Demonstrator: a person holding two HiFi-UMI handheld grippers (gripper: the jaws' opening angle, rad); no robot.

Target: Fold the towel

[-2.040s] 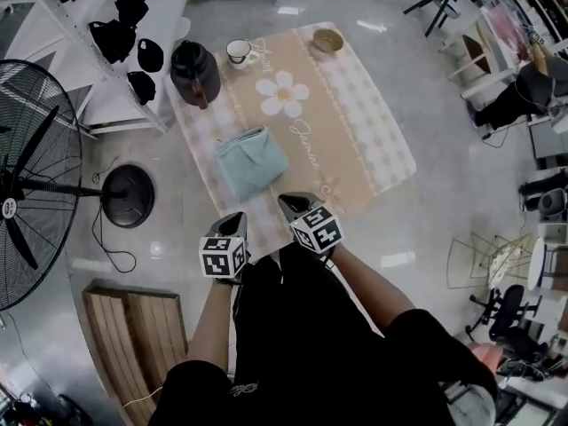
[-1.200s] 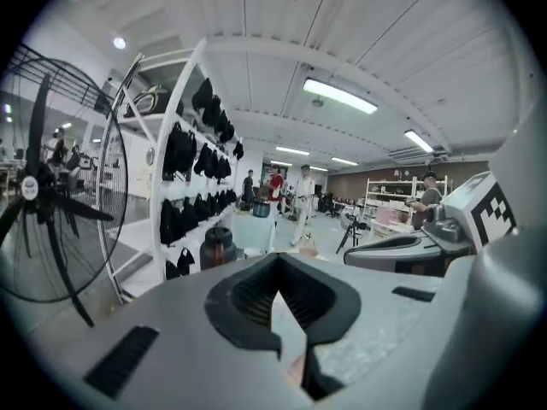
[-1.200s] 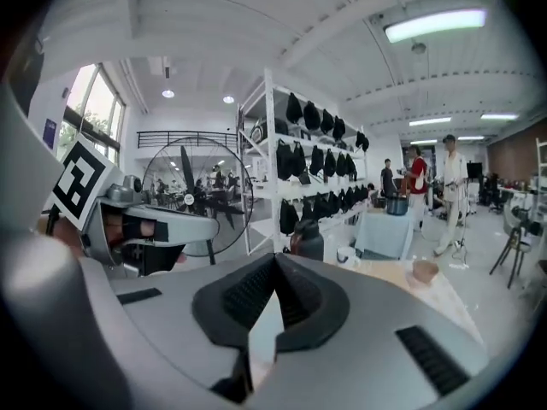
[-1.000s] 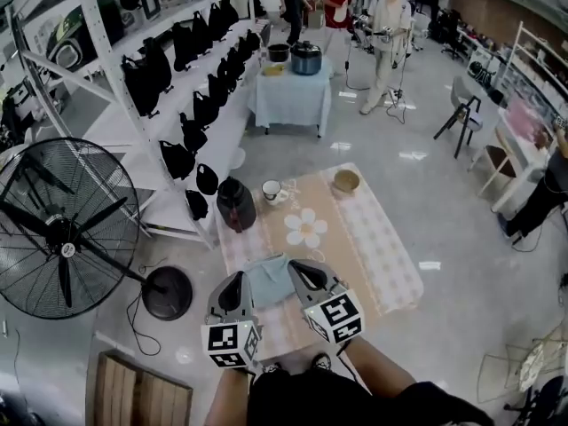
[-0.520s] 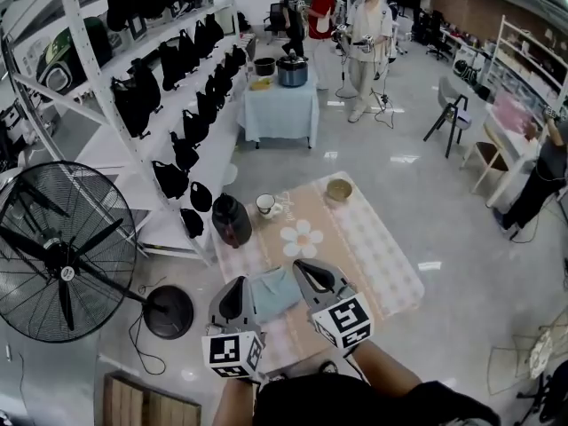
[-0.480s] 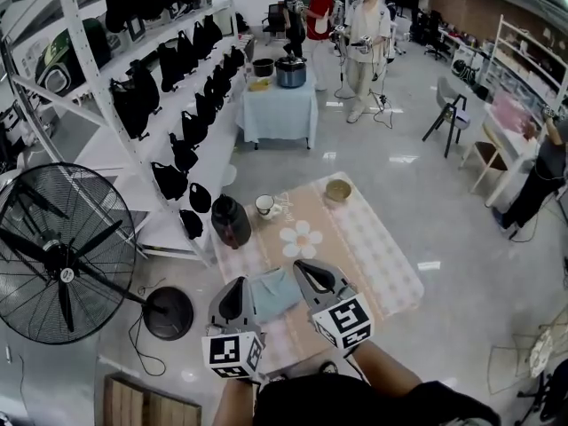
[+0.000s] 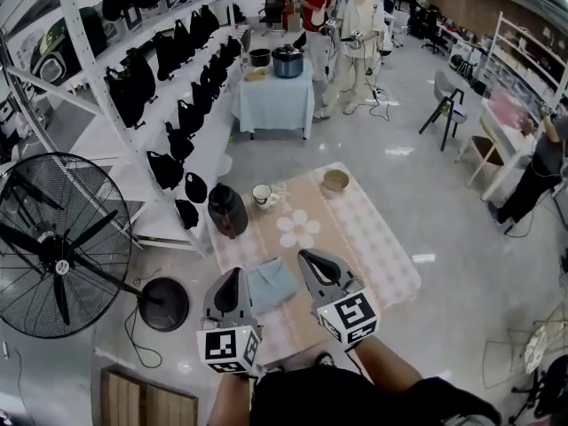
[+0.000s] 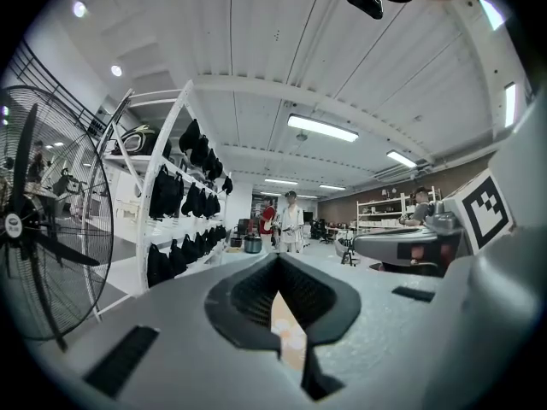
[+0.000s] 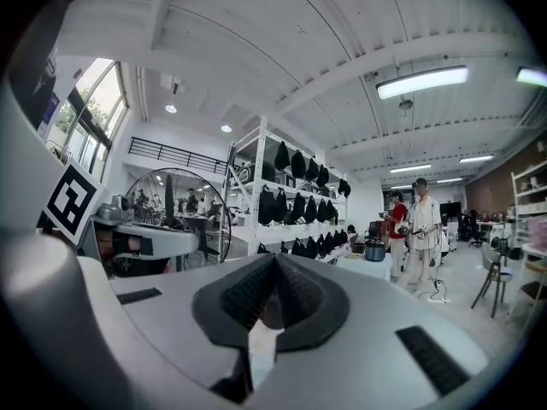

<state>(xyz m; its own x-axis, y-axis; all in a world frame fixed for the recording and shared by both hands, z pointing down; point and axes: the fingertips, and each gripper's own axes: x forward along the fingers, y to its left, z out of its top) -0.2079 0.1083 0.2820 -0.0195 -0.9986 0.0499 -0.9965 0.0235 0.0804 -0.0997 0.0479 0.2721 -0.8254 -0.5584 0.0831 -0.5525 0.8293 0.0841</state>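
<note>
A tall white shelf rack (image 7: 133, 87) hung with black bags (image 7: 182, 118) runs along the left side of the room, from the near left to the far end. A big round fan (image 7: 53, 242) on a dark base stands near its closer end. To the right of the rack, a beige checked mat (image 7: 355, 238) with a white flower printed on it lies on the pale floor. Beyond the mat stands a small table (image 7: 280, 105) under a light blue cloth, with pots on top, and people (image 7: 359, 20) stand just past it. The towel (image 7: 271, 284), light blue and folded into a compact bundle, rests on the near left part of the mat. In the head view it shows between the two tools. A dark jug (image 7: 227, 211) sits at the mat's far left corner. The left gripper (image 7: 234, 278) and the right gripper (image 7: 311, 260) are held side by side at the near edge of the mat, pointing away from the person. Each has its jaws clenched together with nothing between them. A brown bowl (image 7: 335, 180) sits at the far edge of the mat, and a white cup (image 7: 262, 193) stands just right of the jug.
</note>
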